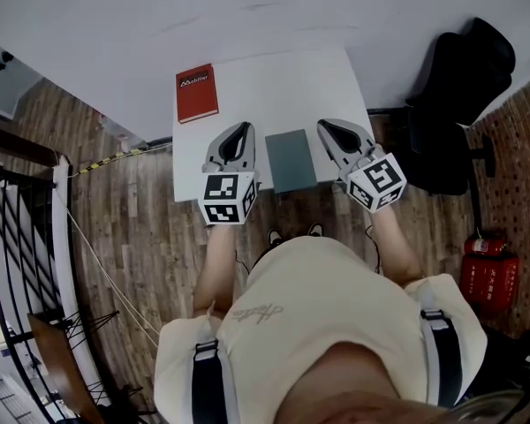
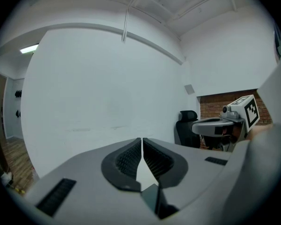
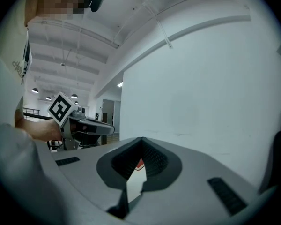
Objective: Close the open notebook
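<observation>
Wooden flooring [image 1: 150, 237] is seen under the person, whose pale shirt [image 1: 327, 325] fills the lower edge of the head view. Two tools are held forward over the near edge of a white worktop [image 1: 274, 87]. The left tool [image 1: 244, 128] is shown with its ribbed jaws brought together at the tips, and nothing is gripped between them in the left gripper view [image 2: 142, 139]. The right tool [image 1: 323, 125] is likewise closed to a narrow slit with nothing held [image 3: 141, 139]. The notebook [image 1: 291, 159] is laid flat between the two tools at the near edge of the worktop, its grey-green cover shut and facing up; whether either tool touches it cannot be told. A red book [image 1: 197, 93] is placed at the far left corner of the worktop, well apart from the notebook, and a sliver of it is glimpsed through the right tool's gap [image 3: 139, 163]. A black chair [image 1: 459, 78] is set to the right, against the white wall [image 1: 247, 7].
</observation>
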The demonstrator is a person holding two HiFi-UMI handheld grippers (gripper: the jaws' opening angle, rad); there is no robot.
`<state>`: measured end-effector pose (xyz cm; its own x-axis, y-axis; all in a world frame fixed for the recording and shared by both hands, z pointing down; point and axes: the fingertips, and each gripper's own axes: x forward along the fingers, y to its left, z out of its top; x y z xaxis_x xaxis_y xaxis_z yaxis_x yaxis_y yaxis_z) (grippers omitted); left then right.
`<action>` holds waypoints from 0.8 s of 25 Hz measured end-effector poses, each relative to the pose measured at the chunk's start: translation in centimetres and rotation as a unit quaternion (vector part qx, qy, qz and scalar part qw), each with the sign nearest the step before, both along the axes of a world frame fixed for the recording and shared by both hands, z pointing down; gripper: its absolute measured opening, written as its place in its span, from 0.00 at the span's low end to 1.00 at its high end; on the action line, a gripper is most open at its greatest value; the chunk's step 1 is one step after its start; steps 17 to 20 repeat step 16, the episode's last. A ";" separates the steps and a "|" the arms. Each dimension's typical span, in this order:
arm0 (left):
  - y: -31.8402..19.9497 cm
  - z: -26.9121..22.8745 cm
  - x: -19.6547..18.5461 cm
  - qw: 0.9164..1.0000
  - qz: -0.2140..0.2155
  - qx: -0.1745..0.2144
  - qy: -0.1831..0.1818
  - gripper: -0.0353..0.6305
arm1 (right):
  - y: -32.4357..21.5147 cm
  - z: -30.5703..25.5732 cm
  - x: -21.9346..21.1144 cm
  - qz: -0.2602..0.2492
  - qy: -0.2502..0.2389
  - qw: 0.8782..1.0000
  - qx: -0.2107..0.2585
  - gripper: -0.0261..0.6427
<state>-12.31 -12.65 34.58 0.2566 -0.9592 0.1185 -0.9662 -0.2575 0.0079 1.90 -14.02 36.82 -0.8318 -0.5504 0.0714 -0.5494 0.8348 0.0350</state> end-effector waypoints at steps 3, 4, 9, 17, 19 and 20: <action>-0.1 0.4 0.3 1.000 0.002 -0.004 0.001 0.09 | 0.1 1.4 0.1 -0.003 0.015 1.000 -0.007 0.05; -0.2 0.6 0.5 1.000 0.003 -0.006 0.002 0.09 | 0.1 1.6 0.1 -0.003 0.018 1.000 -0.007 0.05; -0.8 1.7 0.6 1.000 0.008 -0.016 0.005 0.09 | -0.6 1.5 -0.1 -0.005 0.029 1.000 0.000 0.05; -1.3 0.4 -0.6 1.000 0.000 -0.005 0.001 0.09 | -1.6 0.3 -0.4 -0.008 0.009 1.000 0.000 0.05; -1.3 0.4 -0.6 1.000 0.000 -0.005 0.001 0.09 | -1.6 0.3 -0.4 -0.008 0.009 1.000 0.000 0.05; -1.3 0.4 -0.6 1.000 0.000 -0.005 0.001 0.09 | -1.6 0.3 -0.4 -0.008 0.009 1.000 0.000 0.05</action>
